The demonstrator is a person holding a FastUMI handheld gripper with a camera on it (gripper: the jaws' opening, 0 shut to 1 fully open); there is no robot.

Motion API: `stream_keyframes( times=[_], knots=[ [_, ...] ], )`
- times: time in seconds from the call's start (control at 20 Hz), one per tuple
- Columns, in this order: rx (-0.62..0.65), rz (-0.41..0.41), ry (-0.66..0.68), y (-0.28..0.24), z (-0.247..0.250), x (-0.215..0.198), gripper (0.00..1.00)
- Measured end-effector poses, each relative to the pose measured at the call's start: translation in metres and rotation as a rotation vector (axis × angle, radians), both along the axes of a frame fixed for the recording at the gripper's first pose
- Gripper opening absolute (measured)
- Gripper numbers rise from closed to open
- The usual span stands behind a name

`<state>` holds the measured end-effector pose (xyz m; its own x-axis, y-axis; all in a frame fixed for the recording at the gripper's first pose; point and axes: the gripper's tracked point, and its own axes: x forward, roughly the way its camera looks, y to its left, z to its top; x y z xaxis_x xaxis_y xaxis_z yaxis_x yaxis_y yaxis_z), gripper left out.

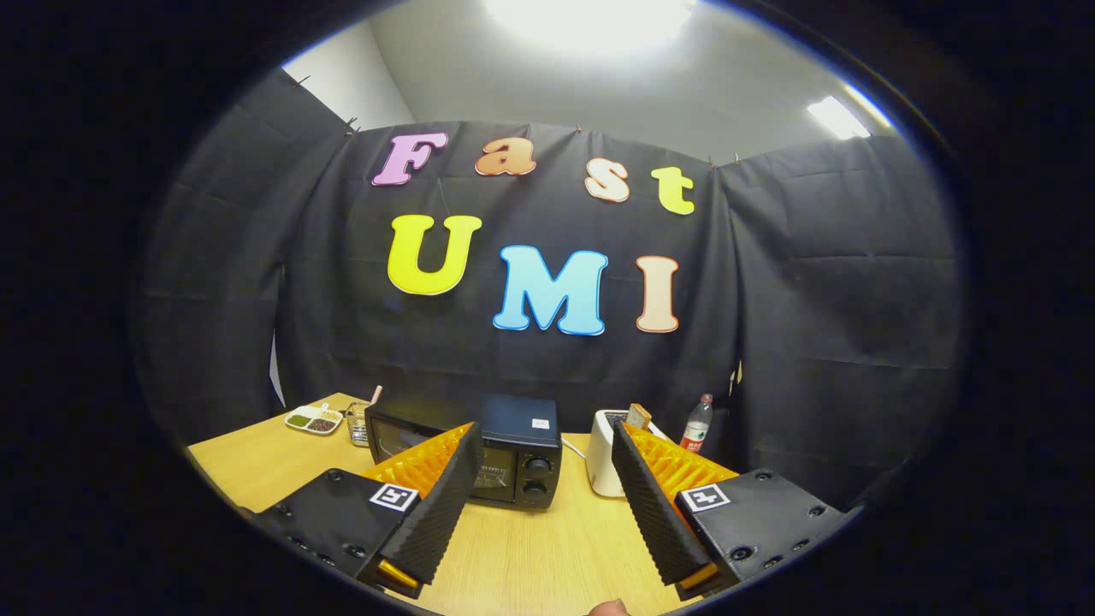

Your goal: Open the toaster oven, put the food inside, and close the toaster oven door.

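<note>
- Light wooden tabletop [530, 547], pale grain, running from beneath the fingers back to the black cloth booth wall [813, 299].
- Grey-white ceiling [530, 77] above the cloth, lit by two bright ceiling lamps [590, 17] (one large overhead, one smaller off to the right).
- One two-finger gripper [543, 445], black ribbed pads on orange finger bodies, spread wide apart and holding nothing; bare tabletop between the fingers.
- One black box-shaped toaster oven [513, 453] with two round knobs, standing beyond the fingers, partly hidden behind the left fingertip; door up against the front, apparently closed.
- One white pop-up toaster [606, 462] just right of the oven, behind the right fingertip, with one brown slice of bread [638, 416] standing upright in its slot.
- One clear plastic bottle with a red cap and red label [697, 425], right of the toaster, near the cloth.
- One white divided dish of dark and green foodstuffs [314, 420] at the far left of the table (contents too small to tell).
- One small wire basket [358, 425] between dish and oven.
</note>
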<state>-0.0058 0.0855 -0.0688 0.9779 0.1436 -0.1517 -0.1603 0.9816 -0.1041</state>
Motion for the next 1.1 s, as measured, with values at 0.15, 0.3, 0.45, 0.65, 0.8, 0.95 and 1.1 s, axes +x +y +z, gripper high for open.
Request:
stream_keyframes(
  times=[0.15, 0.3, 0.45, 0.65, 0.8, 0.95, 1.1],
  knots=[
    [0.009, -0.019, -0.016, -0.014, 0.007, -0.005, 0.96],
    [0.015, -0.027, -0.024, -0.02, 0.01, -0.005, 0.96],
    [0.009, -0.028, -0.01, -0.023, 0.006, -0.006, 0.96],
    [0.019, -0.027, -0.016, -0.022, 0.008, -0.003, 0.96],
    [0.02, -0.027, -0.013, -0.021, 0.007, -0.001, 0.95],
    [0.025, -0.027, -0.021, -0.02, 0.009, 0.001, 0.95],
    [0.027, -0.026, -0.023, -0.018, 0.01, 0.002, 0.96]
  ],
)
